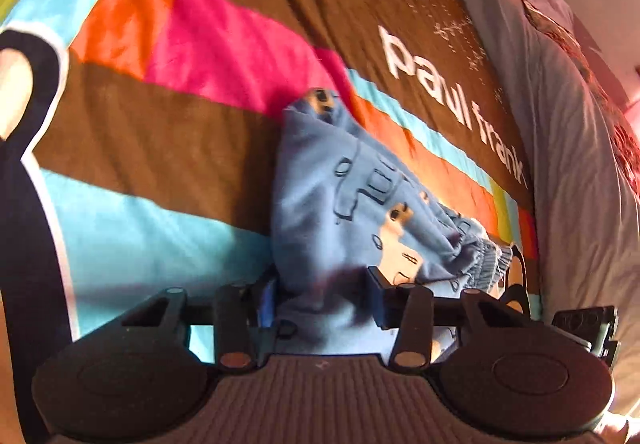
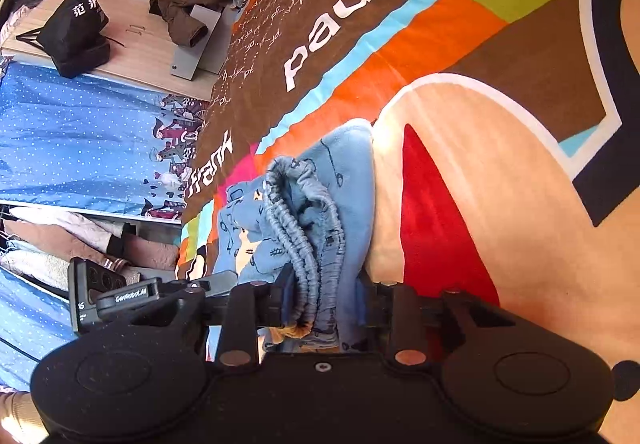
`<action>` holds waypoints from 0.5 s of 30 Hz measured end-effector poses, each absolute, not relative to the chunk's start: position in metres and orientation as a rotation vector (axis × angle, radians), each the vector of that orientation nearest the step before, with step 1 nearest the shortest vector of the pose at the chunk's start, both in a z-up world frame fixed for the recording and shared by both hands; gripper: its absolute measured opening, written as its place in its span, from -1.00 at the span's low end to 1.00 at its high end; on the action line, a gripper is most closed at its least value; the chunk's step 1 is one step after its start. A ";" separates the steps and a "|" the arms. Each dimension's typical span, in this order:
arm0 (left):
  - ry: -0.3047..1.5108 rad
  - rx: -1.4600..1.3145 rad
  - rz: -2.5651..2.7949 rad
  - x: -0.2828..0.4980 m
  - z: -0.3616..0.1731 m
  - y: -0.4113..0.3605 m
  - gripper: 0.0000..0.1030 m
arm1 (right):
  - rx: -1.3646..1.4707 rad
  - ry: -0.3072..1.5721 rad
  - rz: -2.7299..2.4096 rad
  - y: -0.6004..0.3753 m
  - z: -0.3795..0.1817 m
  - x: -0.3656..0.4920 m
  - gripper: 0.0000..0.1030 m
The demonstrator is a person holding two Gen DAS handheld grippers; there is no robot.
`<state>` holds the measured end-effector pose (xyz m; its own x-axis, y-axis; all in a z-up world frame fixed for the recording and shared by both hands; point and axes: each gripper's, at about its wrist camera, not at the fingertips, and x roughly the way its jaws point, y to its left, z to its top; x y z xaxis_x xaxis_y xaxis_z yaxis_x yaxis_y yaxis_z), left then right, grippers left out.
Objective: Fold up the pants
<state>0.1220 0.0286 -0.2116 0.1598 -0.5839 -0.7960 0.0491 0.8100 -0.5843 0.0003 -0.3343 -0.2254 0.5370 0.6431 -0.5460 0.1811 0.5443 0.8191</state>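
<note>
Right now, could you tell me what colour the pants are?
Light blue pants with small dark printed drawings, clearest in the left wrist view.

Your left-wrist view: pants (image 1: pixel 320 180) blurred, print unreadable. Blanket (image 1: pixel 168 132) lettering cut off at top edge. Right-wrist view: pants' near end hidden behind your gripper body.

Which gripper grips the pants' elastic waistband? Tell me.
The right gripper: the gathered waistband runs between its fingers. The left gripper pinches plain blue cloth.

A: What does the left gripper (image 1: pixel 322 302) look like?
B: Black, blue finger pads (image 1: pixel 267 302), round discs, ribbed grey base.
A: And the right gripper (image 2: pixel 324 298)?
B: Black too, copper rivets, one central screw.
</note>
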 end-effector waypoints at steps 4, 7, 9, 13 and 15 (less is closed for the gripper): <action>1.373 -0.448 -0.533 0.130 -0.210 0.011 0.62 | 1.013 1.015 0.336 -0.337 -0.230 0.003 -0.38; 1.331 -0.287 -0.555 0.121 -0.202 -0.016 0.63 | 1.023 1.019 0.337 -0.337 -0.231 0.005 -0.36; 1.291 -0.205 -0.544 0.114 -0.197 -0.021 0.12 | 1.023 1.019 0.337 -0.337 -0.231 0.005 -0.36; 1.287 -0.316 -0.520 0.112 -0.192 0.001 -0.44 | 1.008 1.008 0.350 -0.337 -0.227 0.004 -0.38; 1.286 -0.331 -0.524 0.111 -0.190 0.005 -0.44 | 1.017 1.006 0.350 -0.337 -0.227 0.003 -0.38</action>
<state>0.1113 0.0054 -0.1900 0.1887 -0.5425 -0.8186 0.1842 0.8383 -0.5131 0.0031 -0.3371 -0.2270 0.5282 0.6619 -0.5319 0.1891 0.5190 0.8336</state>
